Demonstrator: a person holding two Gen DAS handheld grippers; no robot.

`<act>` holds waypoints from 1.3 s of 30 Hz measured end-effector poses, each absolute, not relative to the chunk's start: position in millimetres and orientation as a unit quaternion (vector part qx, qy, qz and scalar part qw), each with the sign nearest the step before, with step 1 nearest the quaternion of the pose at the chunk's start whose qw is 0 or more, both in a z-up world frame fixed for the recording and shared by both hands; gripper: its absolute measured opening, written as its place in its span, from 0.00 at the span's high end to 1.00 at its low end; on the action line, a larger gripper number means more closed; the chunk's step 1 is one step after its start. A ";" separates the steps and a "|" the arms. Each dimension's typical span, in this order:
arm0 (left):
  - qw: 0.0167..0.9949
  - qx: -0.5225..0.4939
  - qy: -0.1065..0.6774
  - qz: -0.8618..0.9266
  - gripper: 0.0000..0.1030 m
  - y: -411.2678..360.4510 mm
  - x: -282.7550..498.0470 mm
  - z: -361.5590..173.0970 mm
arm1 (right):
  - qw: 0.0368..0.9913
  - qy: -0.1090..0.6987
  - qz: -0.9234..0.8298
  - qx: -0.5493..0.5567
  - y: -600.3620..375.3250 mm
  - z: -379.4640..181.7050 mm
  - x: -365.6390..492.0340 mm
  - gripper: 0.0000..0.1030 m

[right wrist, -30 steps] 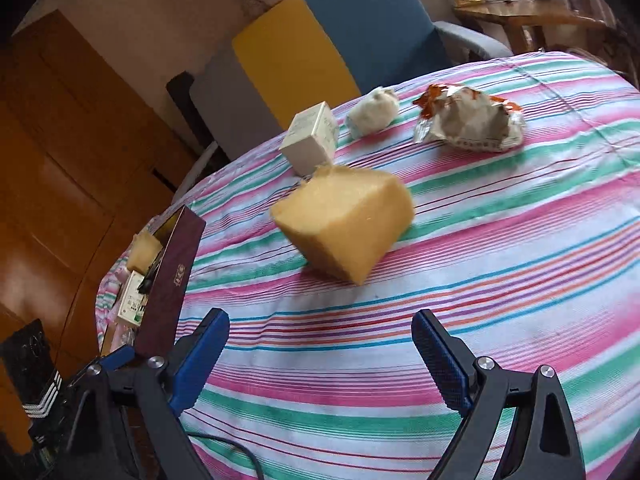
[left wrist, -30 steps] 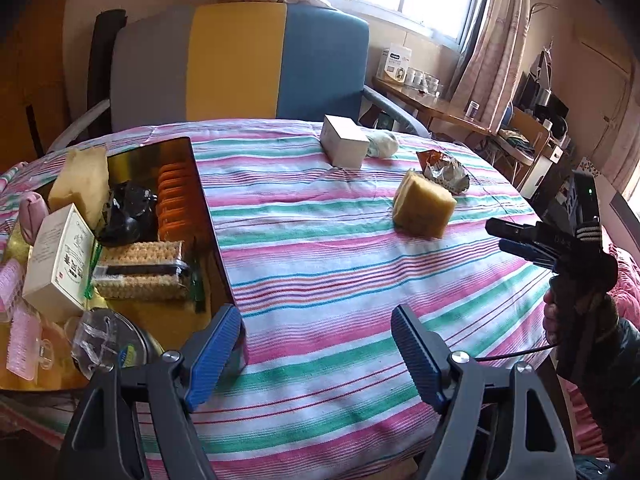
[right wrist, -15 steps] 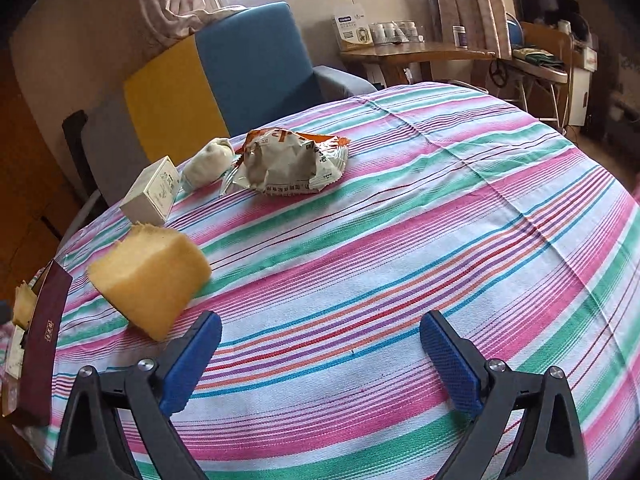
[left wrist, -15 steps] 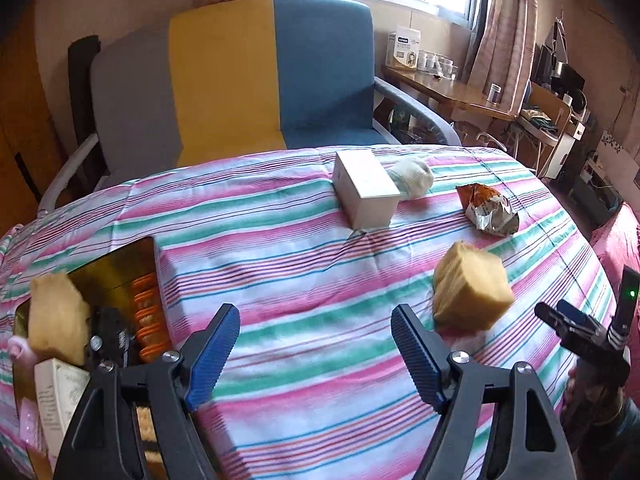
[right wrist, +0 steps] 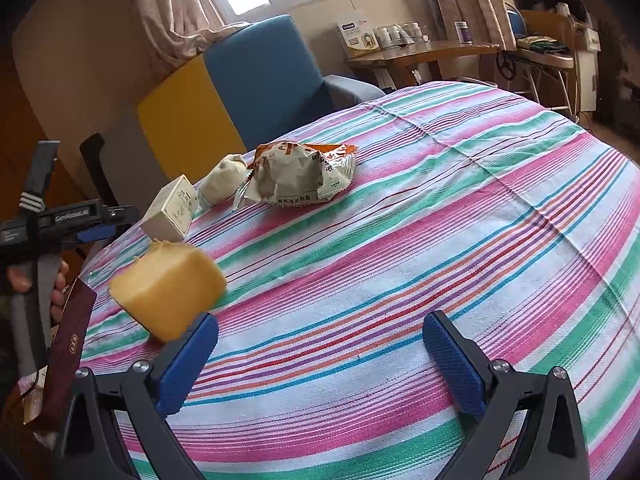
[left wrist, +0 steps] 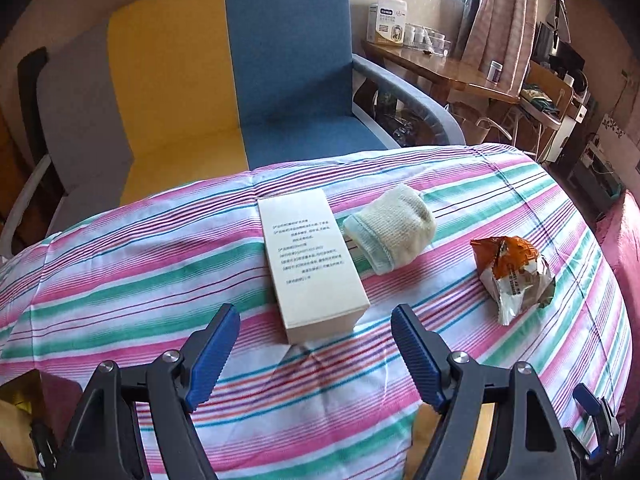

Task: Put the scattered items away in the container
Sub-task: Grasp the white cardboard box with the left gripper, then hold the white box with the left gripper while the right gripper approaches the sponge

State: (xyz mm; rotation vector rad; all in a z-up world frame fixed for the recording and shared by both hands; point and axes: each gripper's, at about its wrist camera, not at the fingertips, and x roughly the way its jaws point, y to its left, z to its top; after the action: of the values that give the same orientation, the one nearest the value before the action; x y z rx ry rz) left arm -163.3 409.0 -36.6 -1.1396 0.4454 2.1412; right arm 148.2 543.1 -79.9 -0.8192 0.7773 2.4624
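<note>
Cream box (left wrist: 314, 266), sock (left wrist: 390, 232), yellow sponge (right wrist: 170, 290)

Hand-held gripper (left wrist: 314, 354): black frame, blue ribbed pads, silver screws.

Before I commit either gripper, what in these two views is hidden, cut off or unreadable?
- Container: right wrist view shows only its dark red wall at the left edge; contents hidden.
- Yellow sponge block: blurred; left wrist view hides it behind the gripper's right finger.
- White box: print too small to read.
- Sock: right wrist view, partly behind the snack wrapper.
</note>
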 end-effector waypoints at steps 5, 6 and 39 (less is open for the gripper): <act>0.325 -0.437 0.184 0.818 0.27 426.2 -171.6 -52.7 | 0.209 0.287 0.889 -0.289 544.4 -80.5 150.1 0.00; 0.322 -0.437 0.186 0.819 0.31 426.3 -173.0 -56.1 | 0.208 0.288 0.889 -0.287 544.6 -80.6 150.3 0.00; 0.318 -0.478 0.111 0.812 0.47 227.9 1.3 -65.8 | 0.145 0.265 0.897 -0.322 524.1 -38.2 63.9 0.00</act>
State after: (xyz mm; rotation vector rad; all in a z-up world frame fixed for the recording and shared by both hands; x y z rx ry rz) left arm 1.3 227.9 -65.8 -1.2568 0.2923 2.1356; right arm 63.9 524.1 -38.2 -0.9263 0.7629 2.5850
